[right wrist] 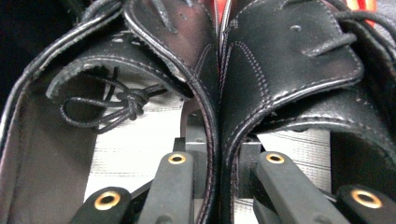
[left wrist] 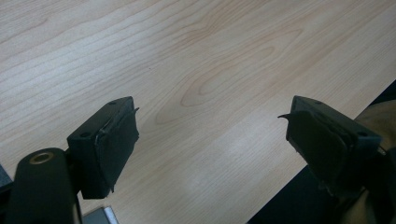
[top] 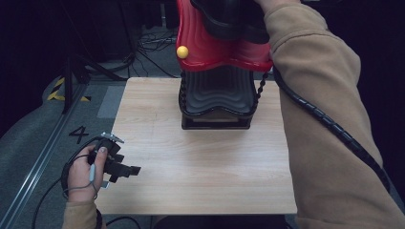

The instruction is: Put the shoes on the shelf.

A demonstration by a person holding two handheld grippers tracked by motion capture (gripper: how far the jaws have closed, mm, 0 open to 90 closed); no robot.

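A pair of black leather lace-up shoes [right wrist: 261,60] stands side by side, their inner walls pressed together. My right gripper [right wrist: 218,161] is shut on those two walls, one jaw inside each shoe. In the high view the black shoes [top: 231,19] rest on top of a red wavy shoe rack tier [top: 210,50], where my right sleeve reaches up. My left gripper [top: 125,169] is held low at the table's front left corner. Its jaws [left wrist: 212,135] stand wide open over bare wood.
Under the red tier a black wavy tier [top: 217,93] stands at the back middle of the wooden table [top: 200,162]. A yellow ball [top: 182,52] sits on the red tier's left edge. A coiled cable [top: 329,124] trails along my right sleeve. Grey floor lies to the left.
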